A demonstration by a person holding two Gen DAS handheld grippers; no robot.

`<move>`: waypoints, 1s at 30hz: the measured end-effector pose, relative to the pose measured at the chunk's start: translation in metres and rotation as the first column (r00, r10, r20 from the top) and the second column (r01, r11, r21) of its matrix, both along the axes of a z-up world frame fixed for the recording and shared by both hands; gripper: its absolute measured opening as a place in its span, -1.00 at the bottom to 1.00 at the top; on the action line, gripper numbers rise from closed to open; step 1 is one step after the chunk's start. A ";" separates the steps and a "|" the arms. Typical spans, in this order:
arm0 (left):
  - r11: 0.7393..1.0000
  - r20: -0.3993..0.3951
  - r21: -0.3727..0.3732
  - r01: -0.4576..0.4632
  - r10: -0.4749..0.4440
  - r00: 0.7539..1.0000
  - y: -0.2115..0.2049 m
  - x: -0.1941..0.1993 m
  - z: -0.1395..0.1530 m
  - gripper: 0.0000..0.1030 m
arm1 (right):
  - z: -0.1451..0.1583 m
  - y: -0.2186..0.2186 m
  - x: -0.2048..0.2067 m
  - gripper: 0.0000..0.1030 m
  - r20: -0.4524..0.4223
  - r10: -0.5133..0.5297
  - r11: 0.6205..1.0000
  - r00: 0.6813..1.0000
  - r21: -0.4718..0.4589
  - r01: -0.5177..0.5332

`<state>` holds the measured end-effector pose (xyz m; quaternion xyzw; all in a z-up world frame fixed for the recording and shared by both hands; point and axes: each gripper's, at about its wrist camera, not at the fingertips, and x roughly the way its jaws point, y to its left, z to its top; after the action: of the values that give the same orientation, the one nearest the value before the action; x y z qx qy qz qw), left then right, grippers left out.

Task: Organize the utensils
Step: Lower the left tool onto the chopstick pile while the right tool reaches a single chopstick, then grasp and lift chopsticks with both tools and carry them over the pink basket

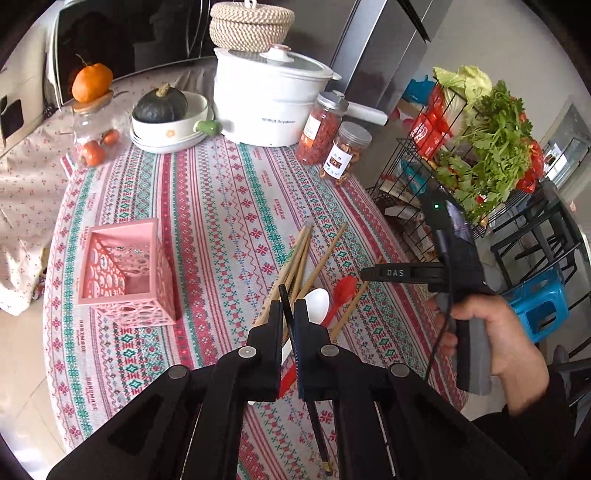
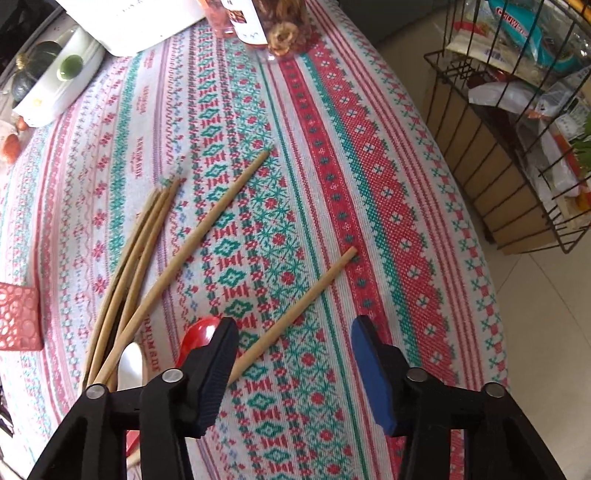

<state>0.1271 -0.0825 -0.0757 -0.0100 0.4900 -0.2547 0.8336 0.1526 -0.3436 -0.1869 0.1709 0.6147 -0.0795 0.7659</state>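
My left gripper [image 1: 289, 308] is shut on a black chopstick [image 1: 317, 424] and holds it above the patterned tablecloth. Beneath it lie several wooden chopsticks [image 1: 295, 258], a white spoon [image 1: 317, 302] and a red spoon [image 1: 341, 291]. A pink perforated utensil holder [image 1: 125, 273] stands to the left. My right gripper [image 2: 293, 325] is open over the cloth. A single wooden chopstick [image 2: 303, 302] lies between its fingers, the other wooden chopsticks [image 2: 147, 251], the red spoon [image 2: 199, 336] and the white spoon [image 2: 131, 365] to its left. The right gripper's body shows in the left wrist view [image 1: 458, 266].
At the back stand a white cooker [image 1: 269, 99], a woven basket [image 1: 251, 26], a dish with a squash [image 1: 166, 110], two snack jars [image 1: 332, 140] and a glass jar under an orange [image 1: 92, 107]. A wire rack with greens [image 1: 472, 147] stands right of the table edge.
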 end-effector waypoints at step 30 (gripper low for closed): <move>0.990 0.346 -0.130 -0.060 0.102 0.933 0.097 -0.071 0.105 -0.93 | 0.120 0.075 -0.065 -0.91 0.378 0.182 0.983 0.908 -0.041 -0.180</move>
<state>0.0558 0.0149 0.0290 -0.0334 0.3162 -0.2461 0.9156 0.0879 -0.2690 -0.0672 0.1233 0.4675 0.0250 0.8750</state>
